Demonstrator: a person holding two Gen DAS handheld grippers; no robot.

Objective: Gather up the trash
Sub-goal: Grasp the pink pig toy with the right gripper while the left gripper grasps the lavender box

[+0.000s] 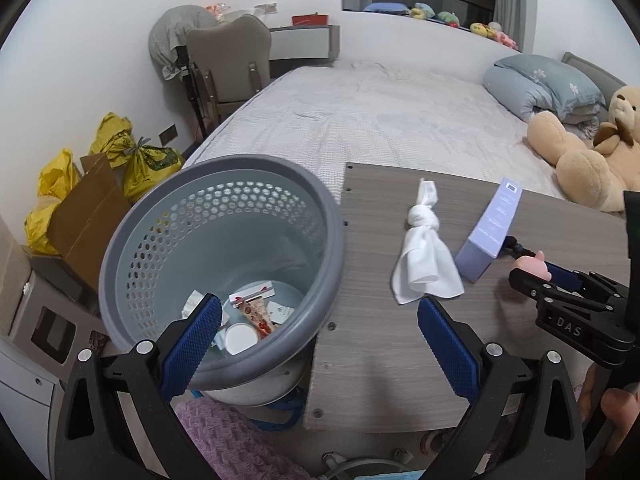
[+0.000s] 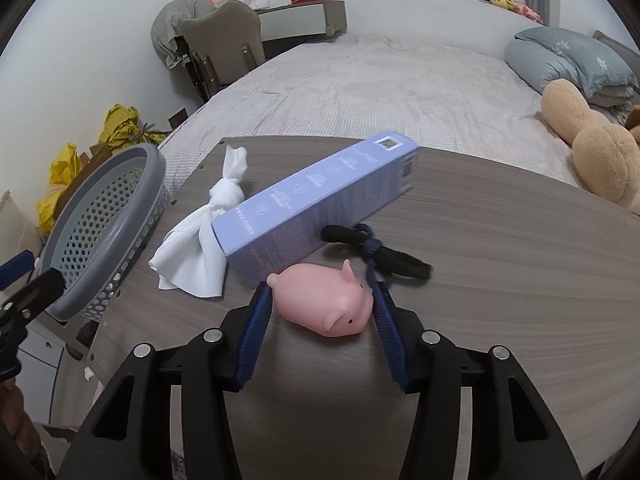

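Wrappers (image 1: 256,312) and white lid (image 1: 239,338) inside grey perforated basket (image 1: 132,240).

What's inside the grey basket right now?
In the grey basket: a white round lid, a printed wrapper and paper scraps on a pale plate-like disc. The left gripper finger and near rim hide the rest of the bottom.

Cloth (image 2: 200,240) lies between basket (image 2: 100,236) and box (image 2: 316,204).
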